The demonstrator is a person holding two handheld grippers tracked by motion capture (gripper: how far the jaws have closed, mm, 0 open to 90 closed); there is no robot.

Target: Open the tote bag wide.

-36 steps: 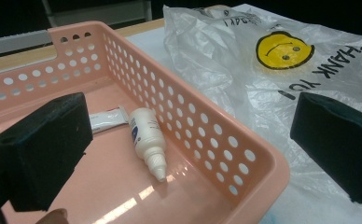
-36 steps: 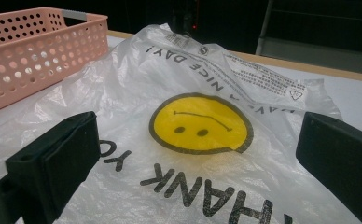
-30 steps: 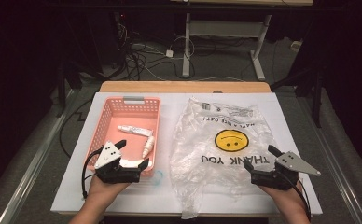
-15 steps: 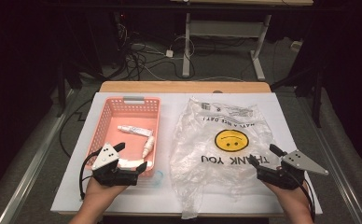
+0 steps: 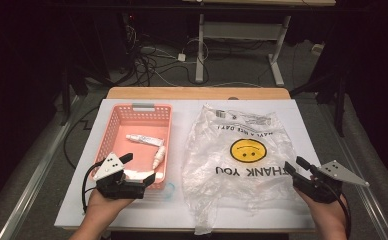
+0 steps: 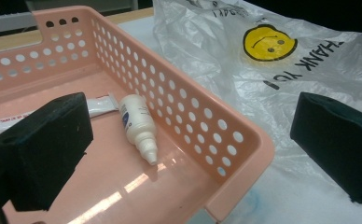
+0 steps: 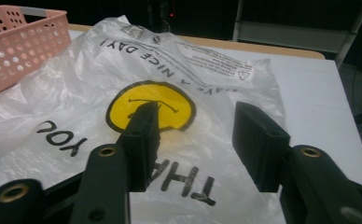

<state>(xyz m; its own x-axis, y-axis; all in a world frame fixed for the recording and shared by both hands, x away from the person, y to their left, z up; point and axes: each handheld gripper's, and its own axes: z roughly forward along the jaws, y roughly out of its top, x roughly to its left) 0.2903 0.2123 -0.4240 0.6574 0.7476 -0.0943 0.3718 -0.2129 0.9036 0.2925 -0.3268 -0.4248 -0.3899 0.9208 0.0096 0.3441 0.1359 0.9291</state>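
Clearly the bag [image 5: 242,160] is the thing in hand: a thin clear plastic sack with a yellow smiley, lying crumpled and flat on the white table [image 5: 302,125], just right of the pink basket [image 5: 113,131]. It looks featherlight, limp and slick, so it should bunch and slide rather than lift cleanly; a pinch on a raised wrinkle at its near right edge seems best. The right gripper [image 7: 195,128] hovers over that edge, its jaws having just been closing to about half open, with nothing pinched. The left gripper [image 6: 188,140] straddles the basket's near corner, jaws wide, empty. The basket holds 1 bottle [image 6: 138,126] and 1 tube [image 5: 144,140]. Bare table lies right of the bag; the table's edges are close.
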